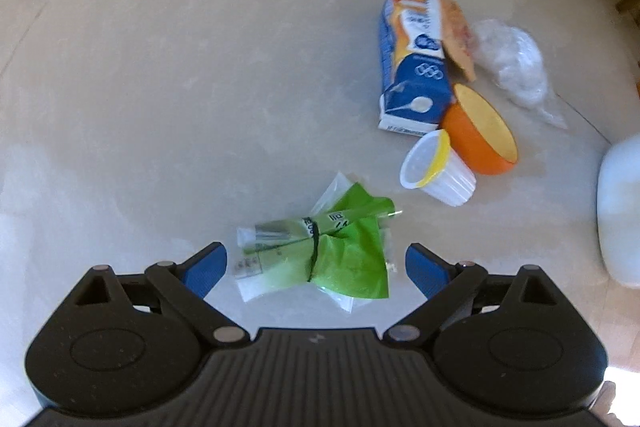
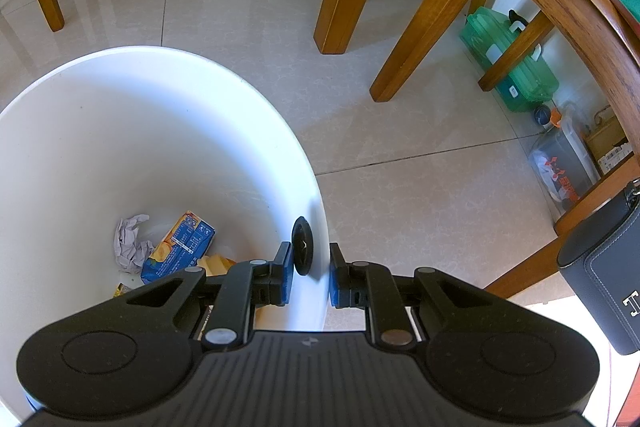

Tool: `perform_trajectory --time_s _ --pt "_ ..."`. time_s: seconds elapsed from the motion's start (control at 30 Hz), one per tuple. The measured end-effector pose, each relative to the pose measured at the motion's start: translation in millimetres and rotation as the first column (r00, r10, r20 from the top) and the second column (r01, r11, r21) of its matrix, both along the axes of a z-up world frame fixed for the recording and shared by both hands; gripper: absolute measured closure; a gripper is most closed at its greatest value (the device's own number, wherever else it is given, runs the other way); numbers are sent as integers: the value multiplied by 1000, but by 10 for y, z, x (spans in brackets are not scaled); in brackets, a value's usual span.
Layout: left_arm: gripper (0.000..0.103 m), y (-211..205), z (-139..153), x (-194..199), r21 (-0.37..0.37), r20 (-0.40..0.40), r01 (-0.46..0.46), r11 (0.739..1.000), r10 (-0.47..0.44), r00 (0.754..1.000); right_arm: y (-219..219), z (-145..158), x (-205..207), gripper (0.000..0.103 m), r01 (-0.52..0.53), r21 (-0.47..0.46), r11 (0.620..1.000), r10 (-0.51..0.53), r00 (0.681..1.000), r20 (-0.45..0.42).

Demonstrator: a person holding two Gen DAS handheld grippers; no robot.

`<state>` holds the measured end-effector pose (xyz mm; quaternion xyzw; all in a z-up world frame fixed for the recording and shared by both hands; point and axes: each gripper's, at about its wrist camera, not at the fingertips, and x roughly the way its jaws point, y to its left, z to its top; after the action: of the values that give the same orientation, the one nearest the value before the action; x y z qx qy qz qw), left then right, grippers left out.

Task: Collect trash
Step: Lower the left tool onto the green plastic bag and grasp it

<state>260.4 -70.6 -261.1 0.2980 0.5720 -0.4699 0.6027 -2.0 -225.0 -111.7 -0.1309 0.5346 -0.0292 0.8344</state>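
The green wrapper (image 1: 320,255) lies on the floor between the spread fingers of my left gripper (image 1: 316,269), untouched. My right gripper (image 2: 310,275) pinches the white bin (image 2: 168,131) wall.

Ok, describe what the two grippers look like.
Both are alike. The left gripper has a matte black plastic body with a ribbed centre panel, two rounded lobes with raised discs, silver pivot pins on black linkage bars, and blue textured finger pads. The right gripper has the same black body, silver pins and blue pads. No cables, hands or sleeves show.
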Motion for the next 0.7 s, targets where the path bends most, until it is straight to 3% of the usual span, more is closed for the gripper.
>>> perform_trajectory --time_s 0.17,0.47,0.7 --pt "7 -30 -94 -2 -2 -14 -51 999 51 999 -6 15 5 83 -1 1 1000 1 1000 1" --pt "10 -132 -131 -74 -5 32 -48 999 48 998 -3 14 2 83 -2 1 1000 2 1000 1" --pt "11 -130 -63 -133 -11 63 36 999 -35 997 -16 27 3 83 -5 2 1000 5 1000 1"
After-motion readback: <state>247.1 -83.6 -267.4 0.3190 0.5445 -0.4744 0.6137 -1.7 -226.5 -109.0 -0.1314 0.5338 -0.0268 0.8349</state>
